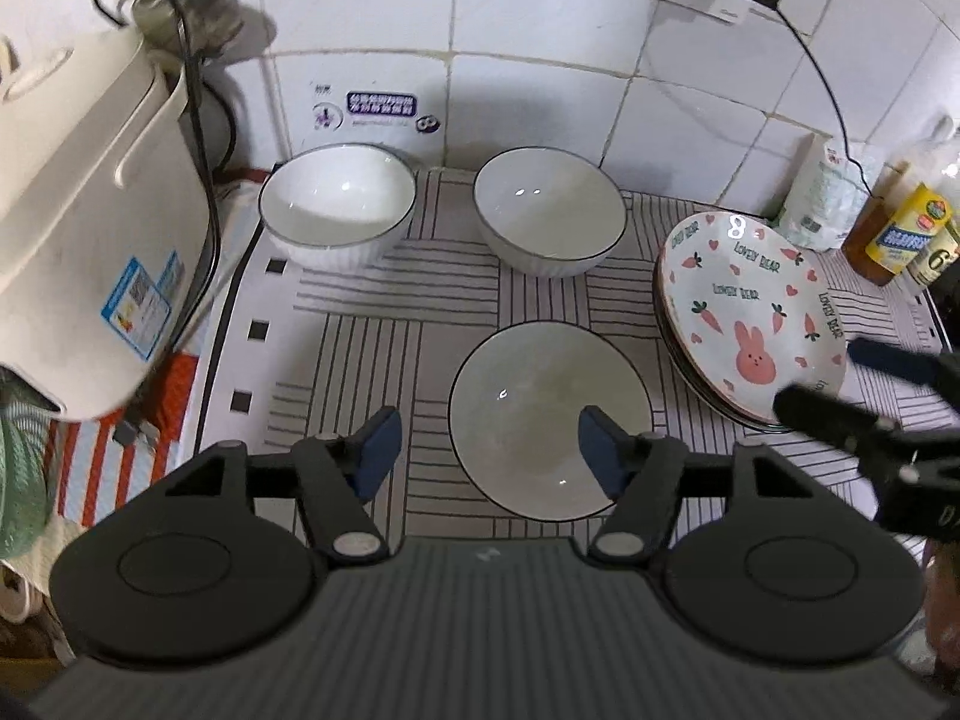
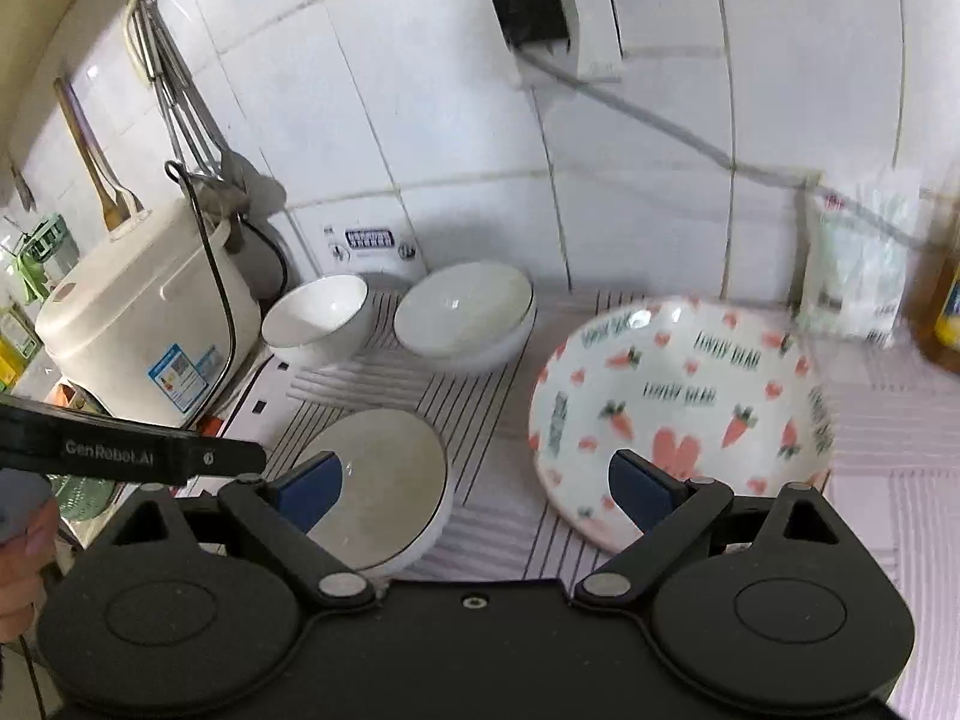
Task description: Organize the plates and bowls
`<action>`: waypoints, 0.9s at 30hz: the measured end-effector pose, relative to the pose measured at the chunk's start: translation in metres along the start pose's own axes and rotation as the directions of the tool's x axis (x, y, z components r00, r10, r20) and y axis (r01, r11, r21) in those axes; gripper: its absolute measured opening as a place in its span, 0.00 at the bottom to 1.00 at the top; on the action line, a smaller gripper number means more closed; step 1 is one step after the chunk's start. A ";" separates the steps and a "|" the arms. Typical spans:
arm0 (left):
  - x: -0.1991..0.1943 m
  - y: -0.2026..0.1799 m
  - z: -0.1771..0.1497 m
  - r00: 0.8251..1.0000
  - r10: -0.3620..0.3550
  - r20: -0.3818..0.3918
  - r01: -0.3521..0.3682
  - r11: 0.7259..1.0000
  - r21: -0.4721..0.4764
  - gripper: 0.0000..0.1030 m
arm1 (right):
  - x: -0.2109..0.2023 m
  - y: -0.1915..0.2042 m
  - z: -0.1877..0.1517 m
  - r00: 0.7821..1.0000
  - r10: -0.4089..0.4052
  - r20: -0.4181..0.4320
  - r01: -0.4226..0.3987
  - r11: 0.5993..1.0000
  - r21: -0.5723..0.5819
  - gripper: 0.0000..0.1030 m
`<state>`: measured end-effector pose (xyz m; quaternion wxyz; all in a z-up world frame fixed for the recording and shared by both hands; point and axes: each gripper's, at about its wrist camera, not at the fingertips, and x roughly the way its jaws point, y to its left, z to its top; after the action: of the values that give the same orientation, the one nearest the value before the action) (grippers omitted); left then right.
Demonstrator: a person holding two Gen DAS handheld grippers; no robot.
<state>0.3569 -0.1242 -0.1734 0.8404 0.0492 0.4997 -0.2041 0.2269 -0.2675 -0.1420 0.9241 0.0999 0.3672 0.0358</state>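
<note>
Three white bowls with dark rims stand on the striped mat (image 1: 372,360): one back left (image 1: 336,198), one back middle (image 1: 549,207), one near (image 1: 549,420). A stack of pink rabbit-and-carrot plates (image 1: 750,312) sits at the right. My left gripper (image 1: 486,450) is open, its right pad over the near bowl's rim, its left pad beside the bowl. In the right wrist view my right gripper (image 2: 474,489) is open and empty, between the near bowl (image 2: 384,480) and the plates (image 2: 684,402). It also shows in the left wrist view (image 1: 834,378), at the plates' near edge.
A white rice cooker (image 1: 78,228) with a black cord stands at the left. Bottles (image 1: 906,228) and a white bag (image 1: 822,198) stand at the back right. A tiled wall with a socket (image 2: 540,12) lies behind. Utensils (image 2: 174,90) hang at the upper left.
</note>
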 end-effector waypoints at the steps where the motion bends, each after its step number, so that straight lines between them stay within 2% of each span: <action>1: -0.001 -0.001 0.002 1.000 -0.002 0.001 0.002 1.000 0.014 0.66 | -0.003 -0.001 0.003 1.000 -0.001 0.010 0.001 1.000 -0.022 0.95; 6: 0.000 -0.009 0.014 1.000 0.013 -0.001 -0.013 0.998 0.064 0.71 | -0.003 0.008 0.016 0.994 -0.048 0.094 0.061 0.988 -0.145 0.95; 12: 0.011 -0.011 0.029 1.000 0.029 0.003 -0.029 0.996 0.083 0.81 | 0.011 0.012 0.029 0.990 -0.045 0.133 0.074 0.974 -0.216 0.95; 18: 0.037 0.001 0.045 0.997 0.053 0.055 -0.057 0.996 0.075 0.84 | 0.043 0.022 0.022 0.976 -0.067 0.205 0.142 0.916 -0.376 0.94; 23: 0.067 0.017 0.054 0.993 0.045 0.108 -0.047 0.999 0.019 0.84 | 0.076 0.023 0.020 0.982 -0.027 0.185 0.103 0.904 -0.415 0.80; 27: 0.092 0.023 0.058 0.991 0.015 0.133 -0.015 1.000 0.002 0.84 | 0.101 0.019 0.028 0.986 -0.030 0.163 0.090 0.924 -0.373 0.72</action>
<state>0.4517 -0.1472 -0.2269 0.8733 0.0406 0.4418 -0.2015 0.3197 -0.2397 -0.1865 0.9522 -0.0892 0.2836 0.0699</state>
